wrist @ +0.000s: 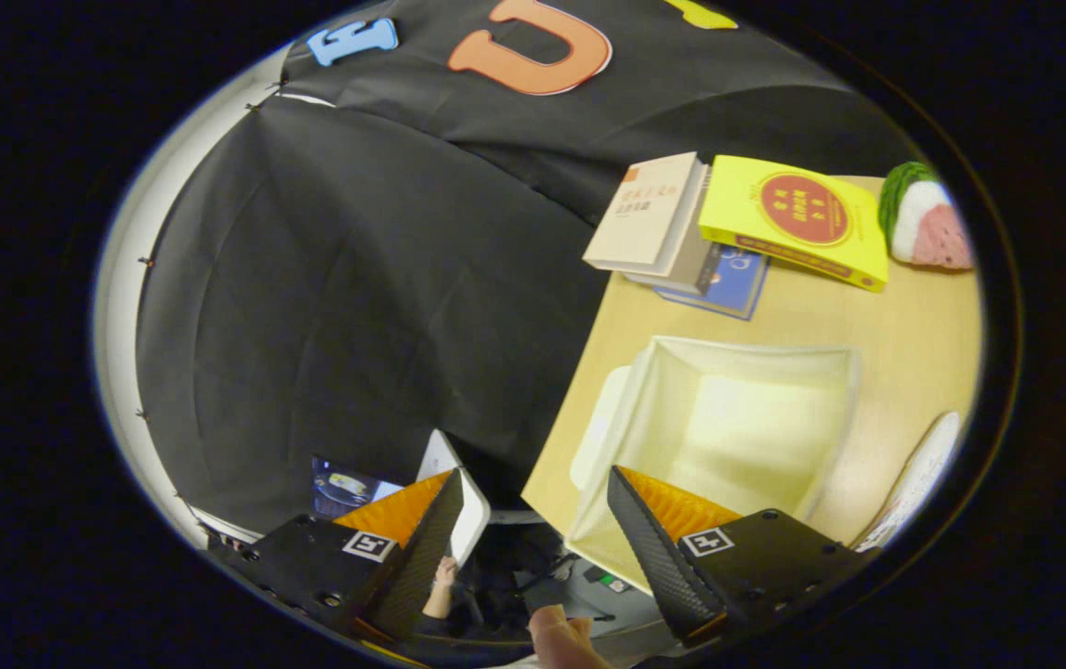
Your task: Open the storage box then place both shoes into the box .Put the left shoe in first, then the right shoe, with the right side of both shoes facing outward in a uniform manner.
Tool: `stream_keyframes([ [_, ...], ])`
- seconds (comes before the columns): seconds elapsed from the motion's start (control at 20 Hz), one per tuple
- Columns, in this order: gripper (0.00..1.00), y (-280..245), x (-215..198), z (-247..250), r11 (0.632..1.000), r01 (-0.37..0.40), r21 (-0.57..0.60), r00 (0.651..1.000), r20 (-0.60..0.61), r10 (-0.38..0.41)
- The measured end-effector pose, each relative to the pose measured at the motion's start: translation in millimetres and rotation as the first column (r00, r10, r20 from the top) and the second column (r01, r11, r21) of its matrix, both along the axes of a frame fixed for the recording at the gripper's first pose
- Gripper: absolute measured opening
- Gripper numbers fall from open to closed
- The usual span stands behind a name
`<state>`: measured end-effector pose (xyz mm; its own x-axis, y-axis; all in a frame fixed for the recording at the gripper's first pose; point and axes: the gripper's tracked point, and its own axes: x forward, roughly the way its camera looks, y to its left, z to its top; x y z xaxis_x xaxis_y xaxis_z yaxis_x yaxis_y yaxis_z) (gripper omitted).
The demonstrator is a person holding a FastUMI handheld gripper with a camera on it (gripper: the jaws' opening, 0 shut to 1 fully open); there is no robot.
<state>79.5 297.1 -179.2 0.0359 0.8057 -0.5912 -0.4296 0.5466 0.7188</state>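
Table (904,325): pale wood top, right of the booth wall.
Storage box (737,409): translucent plastic, on the table just beyond the right finger, open side facing the gripper, interior bare. Likely light, stiff and slippery; best steadied by its rim.
Books (681,232): a stack at the table's far side.
Watermelon toy (927,223): far right corner.
Gripper (533,534): fingers spread wide apart, nothing between them.
Shoes: location cannot be told.

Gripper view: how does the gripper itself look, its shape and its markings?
The gripper has two wedge-shaped jaws with finely textured inner faces and ribbed backs. Each sits on a black block with screw holes and a square black-and-white marker. The jaws stand open, holding nothing.
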Motion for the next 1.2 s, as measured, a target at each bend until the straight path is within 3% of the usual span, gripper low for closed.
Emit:
stream_keyframes([
  [0.35, 0.95, -123.6, 22.2, -55.5, 0.980, 0.126, -0.153, 0.992, -0.001, -0.128],
  [0.55, 0.95, -196.9, 26.0, -99.2, 0.947, 0.168, -0.272, 0.986, 0.027, -0.167],
  [0.75, 0.95, -262.4, 16.6, -149.6, 0.885, 0.145, -0.442, 0.989, 0.072, -0.126],
  [0.95, 0.95, -304.2, 12.6, -199.4, 0.776, 0.136, -0.616, 0.990, 0.115, -0.082],
  [1.2, 0.92, -318.3, 21.3, -235.0, 0.709, 0.144, -0.690, 0.988, 0.143, -0.061],
])
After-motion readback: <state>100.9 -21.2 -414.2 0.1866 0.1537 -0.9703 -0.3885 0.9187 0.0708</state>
